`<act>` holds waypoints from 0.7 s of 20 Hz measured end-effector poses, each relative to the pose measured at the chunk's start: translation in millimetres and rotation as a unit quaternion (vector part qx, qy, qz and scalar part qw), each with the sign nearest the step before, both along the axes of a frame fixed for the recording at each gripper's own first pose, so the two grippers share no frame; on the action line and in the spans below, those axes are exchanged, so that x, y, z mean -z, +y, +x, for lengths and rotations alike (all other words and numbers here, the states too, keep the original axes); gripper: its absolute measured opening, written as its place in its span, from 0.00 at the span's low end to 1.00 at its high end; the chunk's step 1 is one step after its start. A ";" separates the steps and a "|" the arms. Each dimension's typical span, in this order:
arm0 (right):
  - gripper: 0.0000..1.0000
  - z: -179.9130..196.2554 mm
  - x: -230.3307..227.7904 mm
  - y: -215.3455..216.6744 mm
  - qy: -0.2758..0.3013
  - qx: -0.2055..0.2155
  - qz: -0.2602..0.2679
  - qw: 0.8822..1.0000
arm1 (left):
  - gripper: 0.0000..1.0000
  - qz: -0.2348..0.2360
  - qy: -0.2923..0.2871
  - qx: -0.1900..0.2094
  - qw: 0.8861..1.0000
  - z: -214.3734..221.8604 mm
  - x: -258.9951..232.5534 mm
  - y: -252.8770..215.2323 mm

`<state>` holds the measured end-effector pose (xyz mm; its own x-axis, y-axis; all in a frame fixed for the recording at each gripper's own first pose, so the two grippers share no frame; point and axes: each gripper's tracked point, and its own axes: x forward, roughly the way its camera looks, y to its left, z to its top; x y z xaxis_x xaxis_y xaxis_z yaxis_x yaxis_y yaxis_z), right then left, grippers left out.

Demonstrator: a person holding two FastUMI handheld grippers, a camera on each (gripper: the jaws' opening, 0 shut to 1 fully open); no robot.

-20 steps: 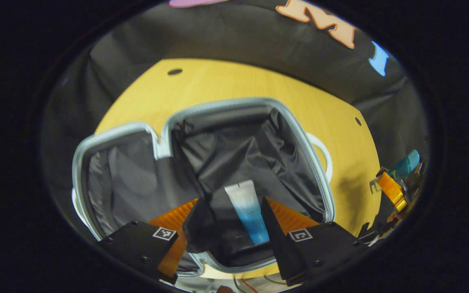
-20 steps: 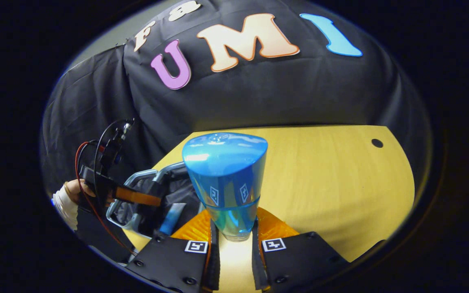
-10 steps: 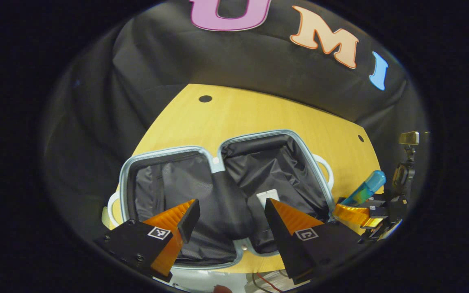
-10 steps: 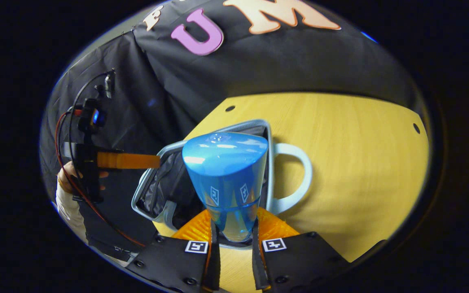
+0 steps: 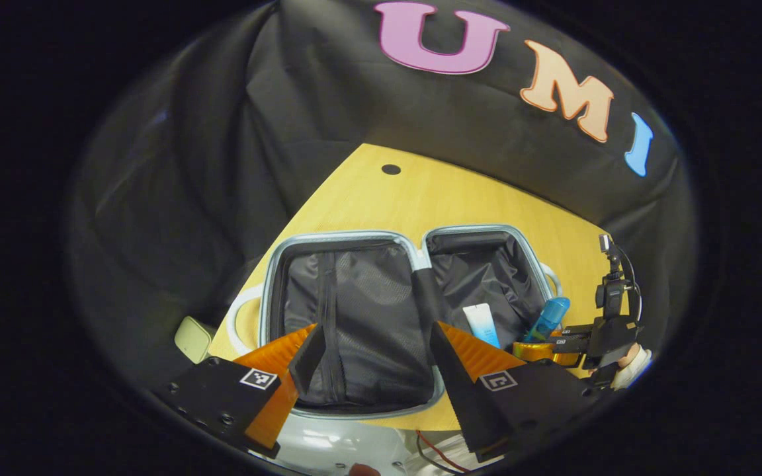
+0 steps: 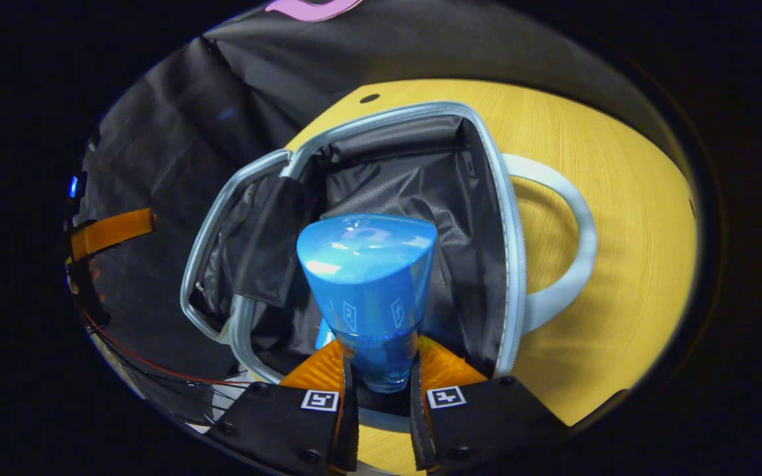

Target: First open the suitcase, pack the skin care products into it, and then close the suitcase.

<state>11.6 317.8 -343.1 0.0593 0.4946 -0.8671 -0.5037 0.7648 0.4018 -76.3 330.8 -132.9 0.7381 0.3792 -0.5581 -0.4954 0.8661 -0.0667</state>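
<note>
The suitcase (image 5: 354, 241) lies open on the yellow table, both black-lined halves facing up. A white-and-blue tube (image 5: 480, 324) rests in its right half. My left gripper (image 5: 376, 330) is open and holds nothing, hovering before the near edge of the left half. My right gripper (image 6: 381, 350) is shut on a blue bottle (image 6: 368, 284) and holds it upright over the black lining of that right half (image 6: 421, 172). From the left gripper view, this bottle (image 5: 551, 316) and the right gripper (image 5: 540, 347) are at the case's right rim.
A pale looped handle (image 6: 569, 258) sticks out of the case onto the yellow table (image 6: 626, 198). A second handle (image 5: 242, 317) juts out at the left. A pale object (image 5: 192, 337) sits past the table's left edge. The left gripper's finger (image 6: 113, 228) shows at the left.
My left gripper let go of the tube, which stays in the suitcase's right half, and drew back open. My right gripper carried the blue bottle from over the table to over that half.
</note>
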 end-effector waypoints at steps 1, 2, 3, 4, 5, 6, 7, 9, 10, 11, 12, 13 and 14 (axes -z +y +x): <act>0.34 0.2 0.3 0.4 -0.001 -0.001 -0.006 1.000 | 0.95 -0.003 0.002 -0.006 1.000 -6.0 3.9 4.7; 0.31 -1.8 -0.6 -0.4 0.001 -0.002 -0.012 1.000 | 0.95 -0.006 0.002 -0.012 1.000 -10.5 5.6 8.2; 0.34 -0.6 0.8 -0.3 0.000 0.001 -0.020 1.000 | 0.95 -0.012 0.001 -0.017 1.000 -14.7 6.5 10.4; 0.34 -2.0 3.0 -0.9 -0.001 0.003 -0.027 1.000 | 0.95 -0.020 0.000 -0.022 1.000 -19.2 8.1 12.7; 0.35 -1.4 2.5 -1.3 -0.005 0.005 -0.033 0.999 | 0.95 -0.028 -0.001 -0.026 0.999 -23.7 10.0 15.1; 0.35 -2.1 2.3 -2.2 -0.010 0.001 -0.035 0.999 | 0.95 -0.032 -0.003 -0.033 0.999 -28.3 11.5 20.0; 0.36 -2.9 0.6 -2.8 -0.016 -0.006 -0.038 0.999 | 0.95 -0.036 -0.003 -0.041 0.999 -33.3 15.1 25.9; 0.42 -3.2 1.5 -3.9 -0.025 -0.012 -0.047 0.999 | 0.95 -0.046 -0.003 -0.058 0.997 -42.7 22.3 34.9; 0.40 -3.5 0.2 -2.4 -0.025 -0.009 -0.046 0.999 | 0.95 -0.053 -0.001 -0.066 0.996 -49.0 27.6 39.0; 0.42 -2.9 -3.7 -0.8 -0.022 -0.003 -0.040 0.999 | 0.95 -0.060 0.007 -0.074 0.995 -56.9 36.0 42.0; 0.44 -3.1 -7.1 -1.1 -0.023 0.004 -0.036 0.999 | 0.95 -0.062 0.015 -0.081 0.995 -63.4 42.5 47.2; 0.47 -2.7 -12.0 -0.1 -0.018 0.008 -0.026 0.999 | 0.95 -0.059 0.020 -0.087 0.994 -69.8 48.1 54.2; 0.40 -4.9 -14.5 -3.1 -0.012 0.013 -0.024 1.000 | 0.95 -0.061 0.024 -0.093 0.993 -75.4 52.9 60.5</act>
